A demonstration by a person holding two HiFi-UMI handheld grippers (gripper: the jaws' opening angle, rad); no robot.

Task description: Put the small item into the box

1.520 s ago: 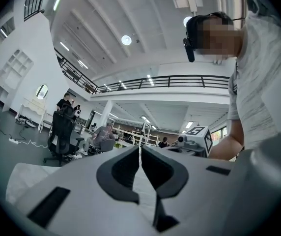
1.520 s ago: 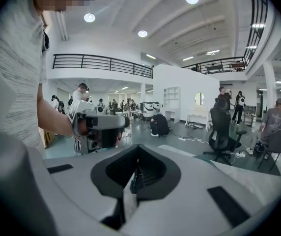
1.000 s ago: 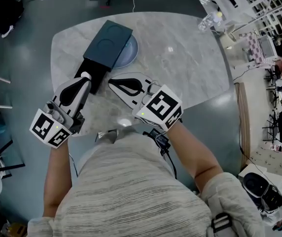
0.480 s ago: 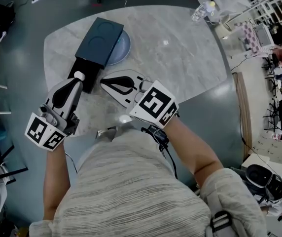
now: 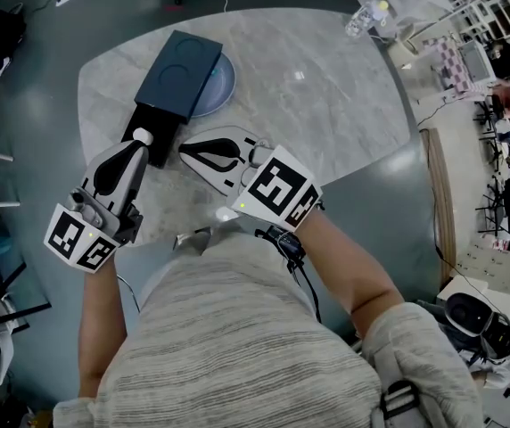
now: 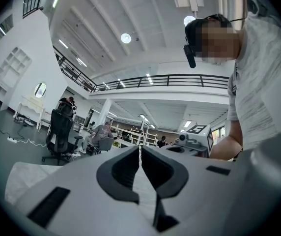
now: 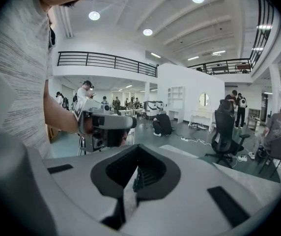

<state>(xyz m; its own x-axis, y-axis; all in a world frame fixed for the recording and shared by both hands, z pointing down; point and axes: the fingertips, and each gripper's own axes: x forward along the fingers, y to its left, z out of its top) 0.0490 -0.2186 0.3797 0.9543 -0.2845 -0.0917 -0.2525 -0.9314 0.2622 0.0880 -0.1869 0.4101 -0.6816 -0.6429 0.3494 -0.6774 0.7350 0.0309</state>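
Two grippers hang low over the near side of a marble worktop (image 5: 326,123), each held in one of a person's hands. The left gripper (image 5: 143,138) has its jaws pressed together, its tip right at the near end of the box (image 5: 182,68). This dark box lies toward the worktop's left, partly on a blue plate (image 5: 226,83). The right gripper (image 5: 185,149), its jaws also closed tight, points leftward just beside it. The small item cannot be made out.
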